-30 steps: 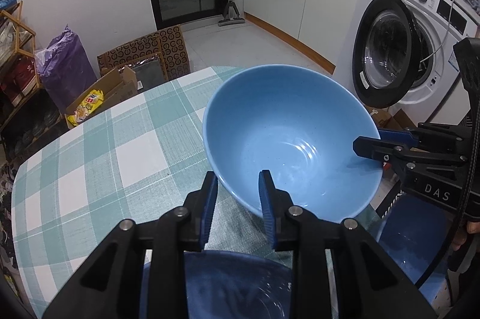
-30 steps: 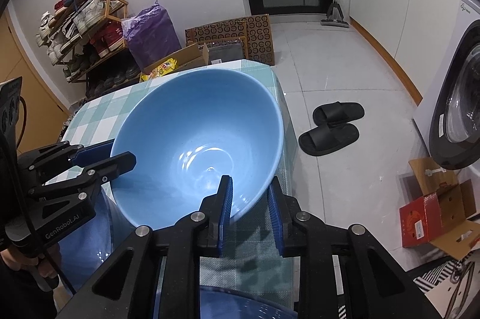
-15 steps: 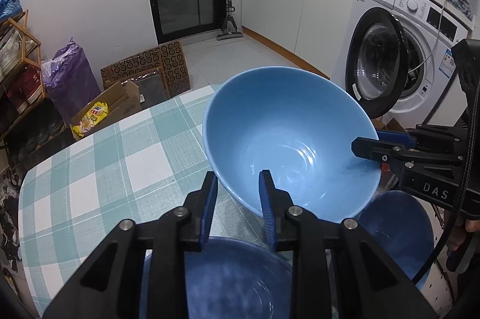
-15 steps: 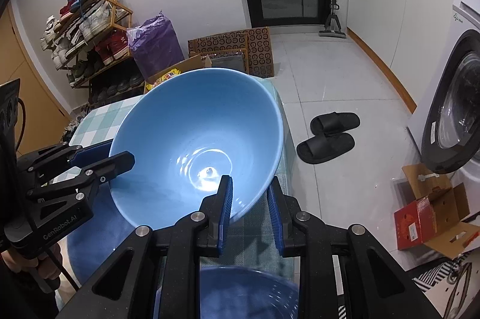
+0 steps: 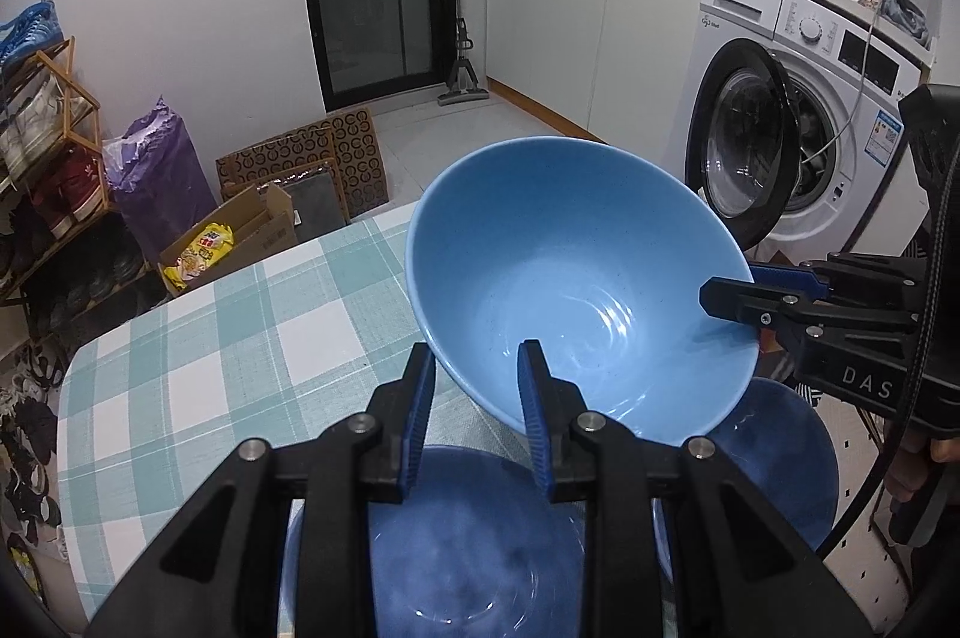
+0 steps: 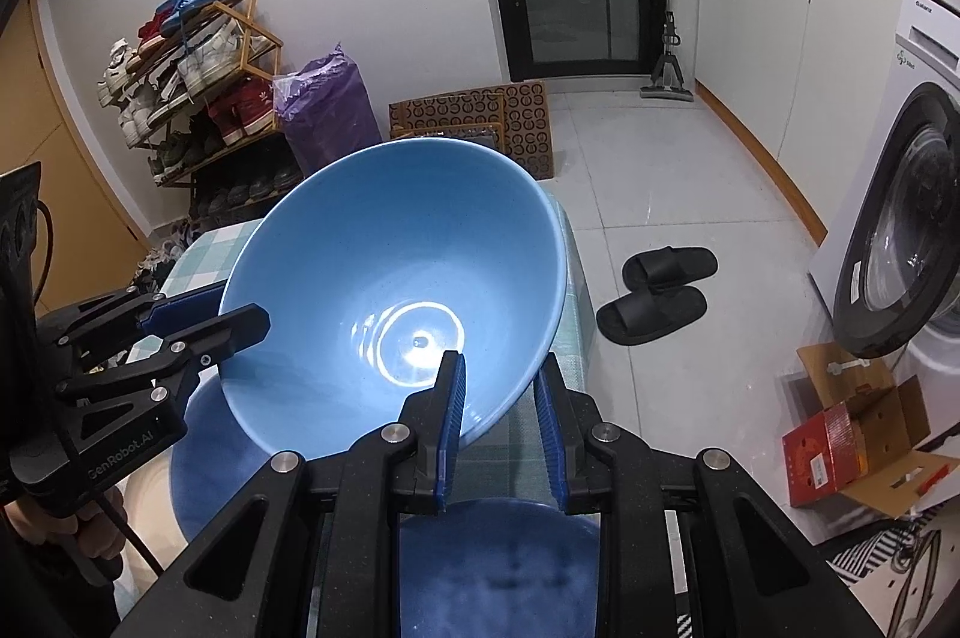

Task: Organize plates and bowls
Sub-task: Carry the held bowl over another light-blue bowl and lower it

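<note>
A large light blue bowl (image 5: 570, 278) hangs tilted above the green checked table (image 5: 210, 338), held by both grippers at opposite sides of its rim. My left gripper (image 5: 477, 356) is shut on the near rim in the left wrist view. At that view's right, the right gripper (image 5: 729, 299) clamps the other side. In the right wrist view my right gripper (image 6: 501, 368) is shut on the bowl (image 6: 390, 248), and the left gripper (image 6: 240, 323) grips the rim at the left. Two dark blue dishes (image 5: 468, 548) (image 5: 780, 446) lie on the table beneath.
A washing machine (image 5: 828, 56) with its door open stands to the right of the table. On the floor are black slippers (image 6: 660, 296), cardboard boxes (image 6: 858, 434), a purple bag (image 6: 324, 110) and a shoe rack (image 6: 192, 80). The table edge falls off just beyond the bowl.
Both grippers have risen with the light blue bowl between them. More of the two dark blue dishes below has come into view.
</note>
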`<state>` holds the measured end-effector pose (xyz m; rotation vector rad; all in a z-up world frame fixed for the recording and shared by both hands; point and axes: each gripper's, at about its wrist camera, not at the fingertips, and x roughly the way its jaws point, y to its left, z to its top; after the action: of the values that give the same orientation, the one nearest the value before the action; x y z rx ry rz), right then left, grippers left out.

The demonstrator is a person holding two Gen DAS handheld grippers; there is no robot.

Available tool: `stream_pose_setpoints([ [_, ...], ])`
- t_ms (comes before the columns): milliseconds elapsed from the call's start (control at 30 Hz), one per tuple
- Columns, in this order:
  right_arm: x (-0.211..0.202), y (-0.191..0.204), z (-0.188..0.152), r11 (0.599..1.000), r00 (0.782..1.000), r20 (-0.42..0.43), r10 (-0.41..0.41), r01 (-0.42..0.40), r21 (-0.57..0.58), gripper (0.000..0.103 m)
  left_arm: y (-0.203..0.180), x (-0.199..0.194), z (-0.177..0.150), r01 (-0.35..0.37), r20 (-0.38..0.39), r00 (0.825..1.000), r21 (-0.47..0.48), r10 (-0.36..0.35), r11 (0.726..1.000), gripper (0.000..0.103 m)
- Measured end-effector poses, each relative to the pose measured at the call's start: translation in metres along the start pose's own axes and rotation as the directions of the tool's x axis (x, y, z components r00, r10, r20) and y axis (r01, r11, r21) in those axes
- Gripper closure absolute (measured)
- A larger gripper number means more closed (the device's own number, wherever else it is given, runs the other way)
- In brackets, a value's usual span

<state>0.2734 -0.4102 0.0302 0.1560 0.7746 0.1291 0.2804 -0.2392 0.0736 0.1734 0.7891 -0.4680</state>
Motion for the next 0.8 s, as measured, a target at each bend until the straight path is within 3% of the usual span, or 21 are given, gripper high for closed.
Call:
stream_pose_setpoints([
  [800,-0.059,0.053,-0.02,0.996,0.997,0.056,0.051,-0.046,-0.073,0.079,0.012,-0.064,-0.032,-0.03,0.047,0.998,-0.023,0.031,0.999,0.076],
])
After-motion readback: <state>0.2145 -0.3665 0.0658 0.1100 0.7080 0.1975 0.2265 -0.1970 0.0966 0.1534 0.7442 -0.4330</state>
